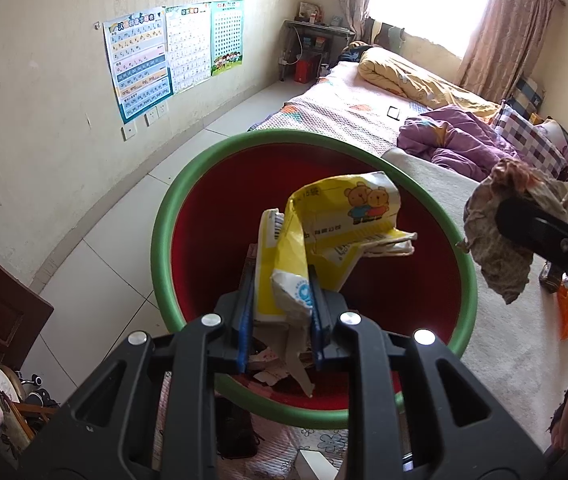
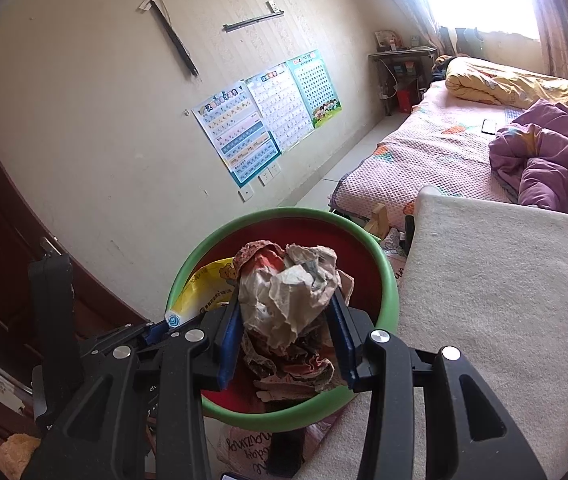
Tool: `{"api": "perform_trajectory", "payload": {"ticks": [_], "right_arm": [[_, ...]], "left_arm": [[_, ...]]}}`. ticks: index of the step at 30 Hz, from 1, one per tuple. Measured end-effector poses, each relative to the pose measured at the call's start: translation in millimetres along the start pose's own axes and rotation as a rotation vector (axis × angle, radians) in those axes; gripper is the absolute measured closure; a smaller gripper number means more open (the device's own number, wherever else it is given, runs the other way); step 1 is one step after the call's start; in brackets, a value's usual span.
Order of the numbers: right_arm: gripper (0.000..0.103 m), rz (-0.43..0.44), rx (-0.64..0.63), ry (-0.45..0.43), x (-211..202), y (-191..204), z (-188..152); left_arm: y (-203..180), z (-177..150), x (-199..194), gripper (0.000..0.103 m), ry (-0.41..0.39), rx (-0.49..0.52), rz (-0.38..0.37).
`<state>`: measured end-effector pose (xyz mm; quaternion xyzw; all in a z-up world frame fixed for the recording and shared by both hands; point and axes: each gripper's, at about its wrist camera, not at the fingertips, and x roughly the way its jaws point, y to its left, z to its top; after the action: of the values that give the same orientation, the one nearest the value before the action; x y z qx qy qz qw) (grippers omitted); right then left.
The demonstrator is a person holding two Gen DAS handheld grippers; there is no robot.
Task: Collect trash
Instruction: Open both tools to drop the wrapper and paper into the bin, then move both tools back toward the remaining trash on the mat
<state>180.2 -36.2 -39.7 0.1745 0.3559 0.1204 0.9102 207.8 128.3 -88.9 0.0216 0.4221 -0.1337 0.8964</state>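
The yellow wrapper (image 1: 324, 240) hangs over the red, green-rimmed bin (image 1: 171, 216), pinched tight in the left gripper (image 1: 281, 300). Just beside it, the right gripper (image 2: 288, 320) clamps a crumpled paper wad (image 2: 288, 296) above the same bin, next to the white-covered table (image 2: 504, 280).

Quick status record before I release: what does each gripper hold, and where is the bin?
left gripper: shut on yellow wrapper, above the bin opening
right gripper: shut on crumpled paper wad, above the bin opening
bin: green rim, red inside, beside the cream-covered surface
bin contents: paper scraps at the bottom
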Motion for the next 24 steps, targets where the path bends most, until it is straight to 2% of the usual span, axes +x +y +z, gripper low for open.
{"api": "perform_trajectory", "payload": {"ticks": [8, 10, 12, 15, 20, 24], "right_arm": [[0.063, 0.002, 0.003, 0.011, 6.5, -1.2, 2.3], [0.060, 0.013, 0.006, 0.011, 6.4, -2.2, 2.4], [0.048, 0.019, 0.014, 0.009, 6.3, -2.8, 2.4], [0.046, 0.030, 0.018, 0.000, 4.0, -4.9, 3.4], [0.046, 0.033, 0.031, -0.026, -10.4, -10.7, 1.5], [0.046, 0.002, 0.041, -0.037, -30.5, -26.1, -8.4]], "left_arm": [[-2.3, 0.9, 4.2, 0.080, 0.007, 0.001, 0.010], [0.3, 1.9, 4.6, 0.074, 0.004, -0.010, 0.017], [1.6, 2.9, 4.0, 0.060, -0.002, -0.016, 0.024], [2.3, 3.2, 1.5, 0.048, -0.017, -0.021, 0.045], [3.9, 3.1, -4.8, 0.046, -0.033, -0.045, 0.049], [-9.7, 2.4, -12.7, 0.042, -0.053, -0.043, 0.030]]}}
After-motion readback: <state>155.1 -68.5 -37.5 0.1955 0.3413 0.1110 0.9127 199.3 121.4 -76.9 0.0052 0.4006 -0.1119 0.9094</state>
